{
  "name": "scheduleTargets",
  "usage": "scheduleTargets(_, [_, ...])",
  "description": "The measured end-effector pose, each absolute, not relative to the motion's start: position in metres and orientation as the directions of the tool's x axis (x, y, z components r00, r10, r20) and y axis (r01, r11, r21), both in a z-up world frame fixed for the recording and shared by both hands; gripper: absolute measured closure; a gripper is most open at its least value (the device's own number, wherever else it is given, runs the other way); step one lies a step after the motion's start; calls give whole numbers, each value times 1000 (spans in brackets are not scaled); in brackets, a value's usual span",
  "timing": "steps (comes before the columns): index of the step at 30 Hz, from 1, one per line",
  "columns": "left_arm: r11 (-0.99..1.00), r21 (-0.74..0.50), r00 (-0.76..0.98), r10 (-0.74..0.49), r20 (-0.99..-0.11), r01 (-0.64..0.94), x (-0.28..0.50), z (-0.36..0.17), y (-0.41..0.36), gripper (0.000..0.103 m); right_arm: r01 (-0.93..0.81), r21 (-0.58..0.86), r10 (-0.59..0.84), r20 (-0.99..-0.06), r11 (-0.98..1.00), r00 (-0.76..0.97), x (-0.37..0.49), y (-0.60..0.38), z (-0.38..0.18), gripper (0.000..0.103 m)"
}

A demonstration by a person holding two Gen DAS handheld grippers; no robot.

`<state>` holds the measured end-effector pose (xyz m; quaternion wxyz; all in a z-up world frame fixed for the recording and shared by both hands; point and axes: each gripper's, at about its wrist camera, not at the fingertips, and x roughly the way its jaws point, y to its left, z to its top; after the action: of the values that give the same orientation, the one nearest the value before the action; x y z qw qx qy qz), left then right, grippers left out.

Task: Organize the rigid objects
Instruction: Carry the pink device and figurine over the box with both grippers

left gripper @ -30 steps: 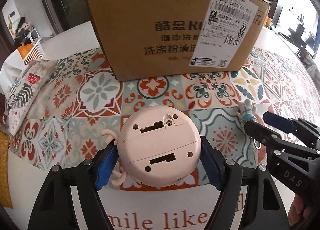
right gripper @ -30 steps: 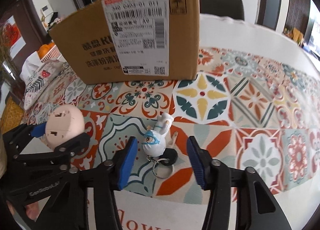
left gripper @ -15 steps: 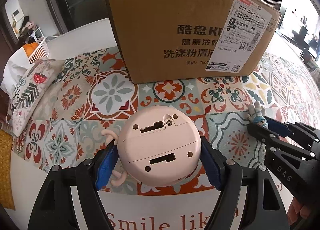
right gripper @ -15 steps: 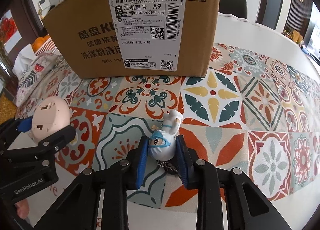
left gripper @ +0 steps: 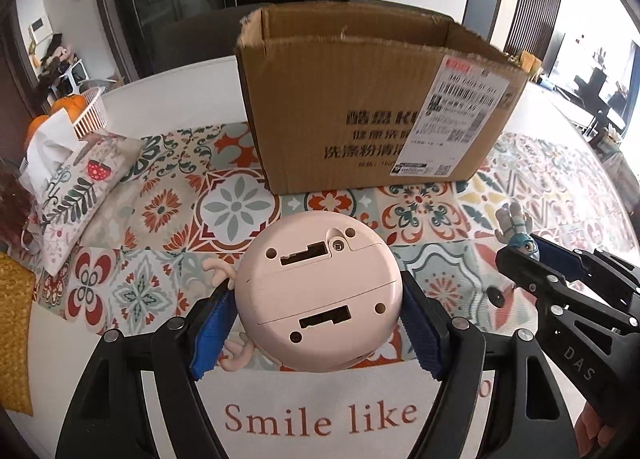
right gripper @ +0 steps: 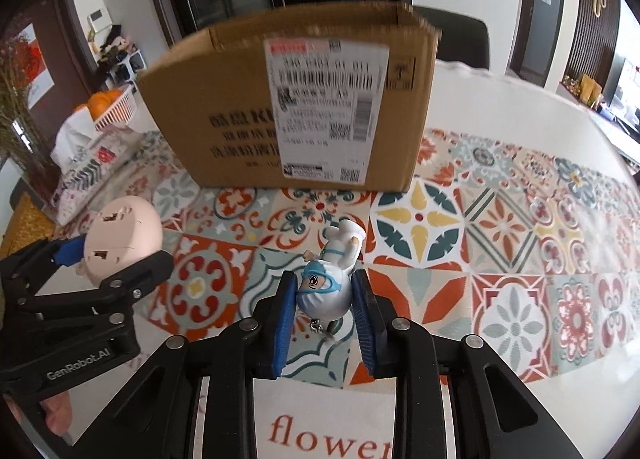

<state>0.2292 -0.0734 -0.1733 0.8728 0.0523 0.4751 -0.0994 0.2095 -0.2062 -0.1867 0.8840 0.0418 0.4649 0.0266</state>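
Observation:
My left gripper (left gripper: 318,323) is shut on a round pink toy (left gripper: 318,291), its underside with battery cover facing the camera, held above the table. The toy also shows in the right wrist view (right gripper: 122,245). My right gripper (right gripper: 324,299) is shut on a small white and blue figurine keychain (right gripper: 326,287), lifted off the cloth with its ring dangling below. The figurine also shows in the left wrist view (left gripper: 516,233). An open cardboard box (left gripper: 372,107) with a shipping label stands behind both grippers, and shows in the right wrist view (right gripper: 296,107).
A patterned tablecloth (left gripper: 160,219) covers the white table. A floral tissue pouch (left gripper: 76,195) and a white basket of oranges (left gripper: 86,111) lie at the left. A dark chair (right gripper: 460,39) stands behind the box.
My right gripper closed on the figurine and lifted it. Both grippers have risen, so the box's open top now shows. The left keeps holding the pink toy.

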Motion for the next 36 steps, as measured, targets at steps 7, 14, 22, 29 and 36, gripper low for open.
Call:
scheduleTargets(7, [969,1,566,-144,-812,247,215,-144,-73,26,-18,82,76,-788,996,611,193,-205,-154,75])
scheduleTargets(14, [964,10,616,-161,-771,264,204,-109,-72,26,-17,81,72,-751,997,656,177,-204,-122,75])
scheduleTargets(22, [961,19,667,-179,-723,278,199,-74,-68,26,-10,73,58,-692,997,719,165,-201,-87,75])
scheduleTargets(29, [955,11,703,-212,-679,298,198,-47,-65,26,-7,67,48,-643,998,764,163,-199,-61,75])
scheduleTargets(36, [950,26,735,-223,-641,311,203,-27,-66,26,-5,65,43,-600,998,799,165,-196,-43,75])
